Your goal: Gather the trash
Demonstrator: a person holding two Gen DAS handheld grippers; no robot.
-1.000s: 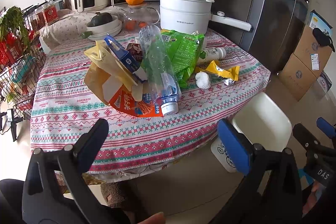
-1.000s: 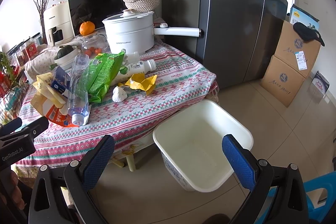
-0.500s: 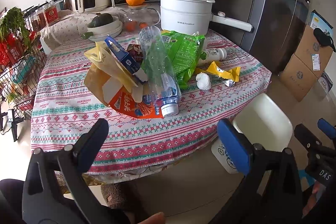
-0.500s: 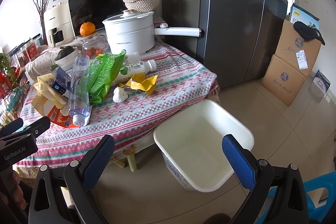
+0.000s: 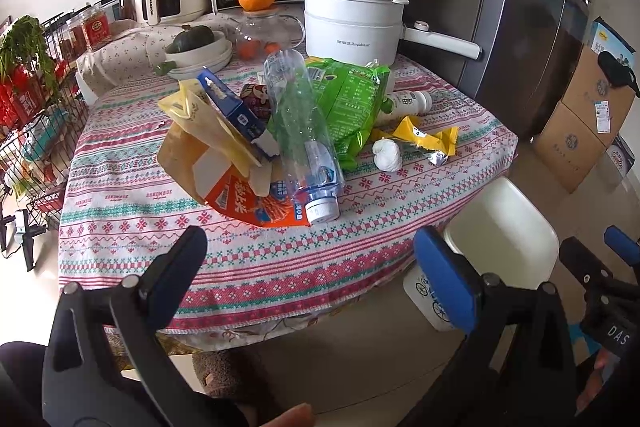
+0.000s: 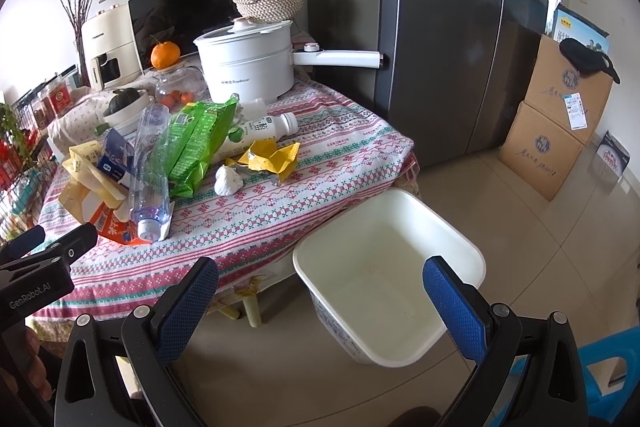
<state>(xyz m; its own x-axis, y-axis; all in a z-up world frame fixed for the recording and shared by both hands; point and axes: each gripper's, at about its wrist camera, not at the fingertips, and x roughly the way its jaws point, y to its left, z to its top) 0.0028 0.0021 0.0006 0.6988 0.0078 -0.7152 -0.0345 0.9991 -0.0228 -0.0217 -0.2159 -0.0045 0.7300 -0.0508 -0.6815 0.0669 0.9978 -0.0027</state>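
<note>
A pile of trash lies on the patterned tablecloth (image 5: 132,227): a clear plastic bottle (image 5: 302,131), a green snack bag (image 5: 352,103), an orange and tan paper bag (image 5: 224,183), a blue carton (image 5: 236,111), a yellow wrapper (image 5: 426,139), a crumpled white wad (image 5: 387,155) and a white drink bottle (image 5: 408,103). An empty white bin (image 6: 384,275) stands on the floor by the table's right side. My left gripper (image 5: 310,259) is open and empty, before the table's near edge. My right gripper (image 6: 320,287) is open and empty, above the bin's near side.
At the table's back stand a white electric pot (image 5: 354,23), a glass teapot with an orange on top (image 5: 258,27), a bowl with a dark squash (image 5: 196,45), a microwave and an air fryer. A grey fridge (image 6: 460,39), cardboard boxes (image 6: 556,119) and a wire rack (image 5: 28,115) surround the table.
Both views have shifted very slightly. Nothing was grasped or moved.
</note>
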